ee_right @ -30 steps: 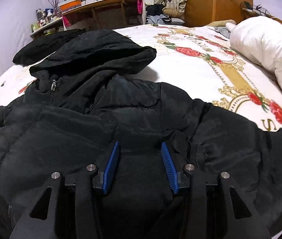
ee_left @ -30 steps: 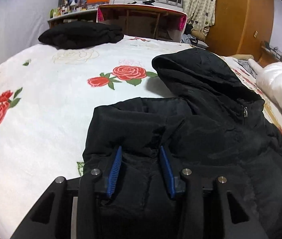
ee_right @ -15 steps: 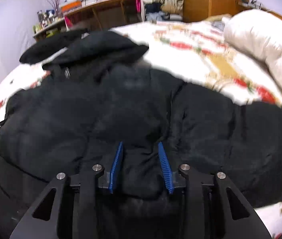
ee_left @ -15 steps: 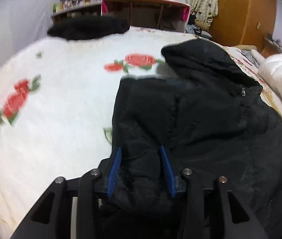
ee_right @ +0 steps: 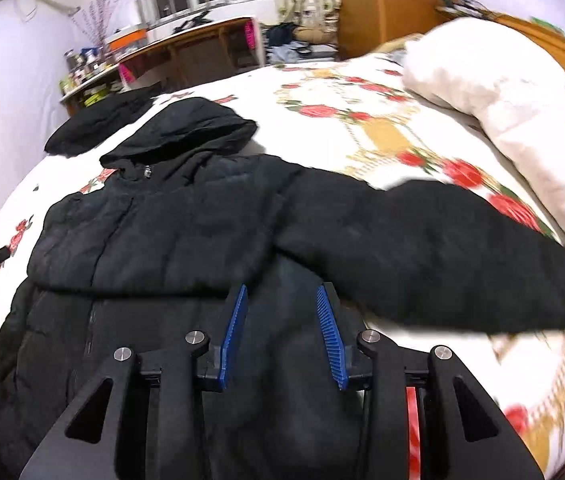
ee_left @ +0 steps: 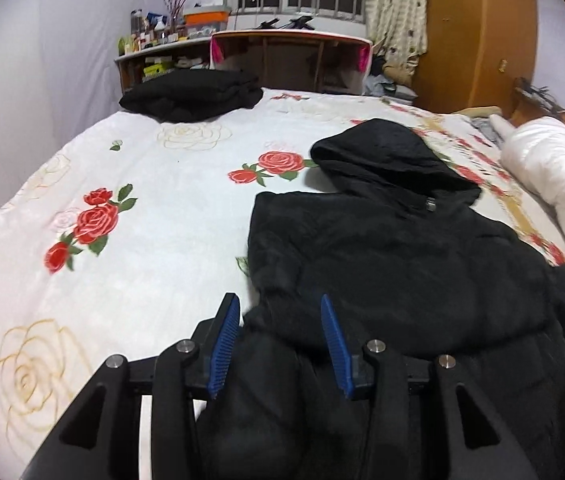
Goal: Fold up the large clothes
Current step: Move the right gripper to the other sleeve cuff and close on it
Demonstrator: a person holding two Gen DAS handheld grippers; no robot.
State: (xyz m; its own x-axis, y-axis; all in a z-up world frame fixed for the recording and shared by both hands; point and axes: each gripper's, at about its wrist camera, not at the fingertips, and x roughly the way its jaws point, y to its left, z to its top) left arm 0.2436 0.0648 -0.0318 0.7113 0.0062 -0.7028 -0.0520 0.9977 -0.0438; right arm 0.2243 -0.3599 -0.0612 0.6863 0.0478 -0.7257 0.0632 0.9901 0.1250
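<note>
A black hooded puffer jacket (ee_right: pixel 202 240) lies on the rose-print bed (ee_left: pixel 142 208). Left hand-held gripper (ee_left: pixel 280 344) and right hand-held gripper (ee_right: pixel 280 332) both gape, jacket fabric between their fingers.

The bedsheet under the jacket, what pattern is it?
White bedsheet with red and gold roses; clearest in the left wrist view.

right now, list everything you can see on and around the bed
black hooded puffer jacket: one, black, spread front-up across the near bed, one sleeve stretched toward the duvet
folded black garment: one, black, far corner of the bed
rose-print bedsheet: one, white with red roses, covering the bed
white puffy duvet: one, white, bunched along the headboard side
wooden desk: one, brown, beyond the bed under the window
wooden wardrobe: one, orange-brown, far corner
left gripper: blue pads, open over the jacket edge
right gripper: blue pads, open over the jacket body
</note>
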